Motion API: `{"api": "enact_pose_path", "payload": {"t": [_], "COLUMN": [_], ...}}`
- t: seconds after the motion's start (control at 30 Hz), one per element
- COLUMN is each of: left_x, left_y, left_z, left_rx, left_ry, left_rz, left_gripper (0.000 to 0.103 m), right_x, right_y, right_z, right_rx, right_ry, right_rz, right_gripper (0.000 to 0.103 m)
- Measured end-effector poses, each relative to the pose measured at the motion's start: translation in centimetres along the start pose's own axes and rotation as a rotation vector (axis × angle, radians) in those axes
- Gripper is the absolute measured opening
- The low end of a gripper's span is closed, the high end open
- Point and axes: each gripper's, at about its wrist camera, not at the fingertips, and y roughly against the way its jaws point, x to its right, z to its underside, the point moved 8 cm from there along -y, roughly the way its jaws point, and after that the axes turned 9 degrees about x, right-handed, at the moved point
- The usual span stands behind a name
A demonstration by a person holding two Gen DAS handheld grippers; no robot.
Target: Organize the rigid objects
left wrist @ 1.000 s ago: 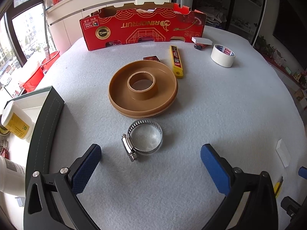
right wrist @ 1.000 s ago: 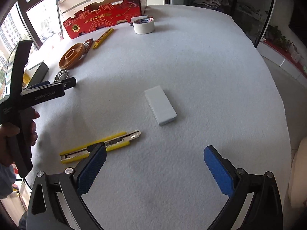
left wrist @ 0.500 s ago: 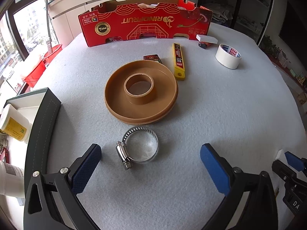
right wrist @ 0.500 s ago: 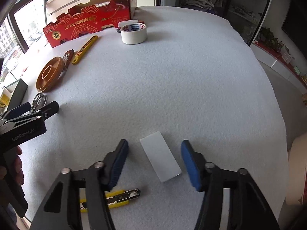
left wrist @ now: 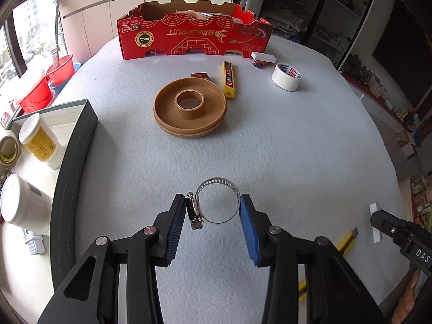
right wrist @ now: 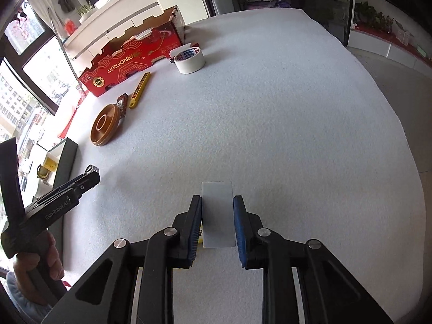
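Over the counter [left wrist: 283, 140], both hand-held grippers are clamping fresh picks, left [left wrist: 213, 210] on hose clamp [left wrist: 218, 202], right [right wrist: 217, 216] on white block [right wrist: 217, 213], jaws just closing; next: carrying them, probably to the open box [left wrist: 73, 145].

In my left wrist view, the hose clamp [left wrist: 218, 201] sits lower centre, the spool [left wrist: 189, 107] above it, the carton [left wrist: 194, 35] at top. The knife [left wrist: 229, 80] and tape roll [left wrist: 286, 77] lie right of the spool; the tray [left wrist: 73, 156] occupies the left edge.
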Motion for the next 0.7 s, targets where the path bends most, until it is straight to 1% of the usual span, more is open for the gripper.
{"api": "enact_pose_path", "payload": {"t": [0.17,0.33,0.47,0.53,0.6,0.7], "left_x": [2.1,3.4,3.4,3.0,2.6,1.7], "left_y": [3.4,6.0,7.8,8.7,9.5,10.6], "left_z": [1.9,4.8,7.0,8.0,8.8,9.4], "left_rx": [0.023,0.007,0.001,0.006,0.015,0.027], "left_ry": [-0.028,-0.038,-0.050,-0.066,-0.074,-0.057], "left_rz": [0.040,0.075,0.078,0.061,0.047,0.051], "left_gripper": [0.044,0.044,0.044,0.044,0.044,0.044], "right_x": [-0.1,-0.8,-2.2,-3.0,-4.0,-5.1], "right_y": [2.0,3.2,4.0,4.4,4.7,5.2], "right_z": [1.5,3.3,5.0,5.8,6.3,6.9], "right_rx": [-0.002,-0.008,-0.013,-0.014,-0.011,-0.010], "right_ry": [-0.036,-0.038,-0.033,-0.020,-0.004,0.001], "right_rz": [-0.027,-0.028,-0.043,-0.050,-0.053,-0.065], "right_gripper": [0.024,0.024,0.024,0.024,0.024,0.024]}}
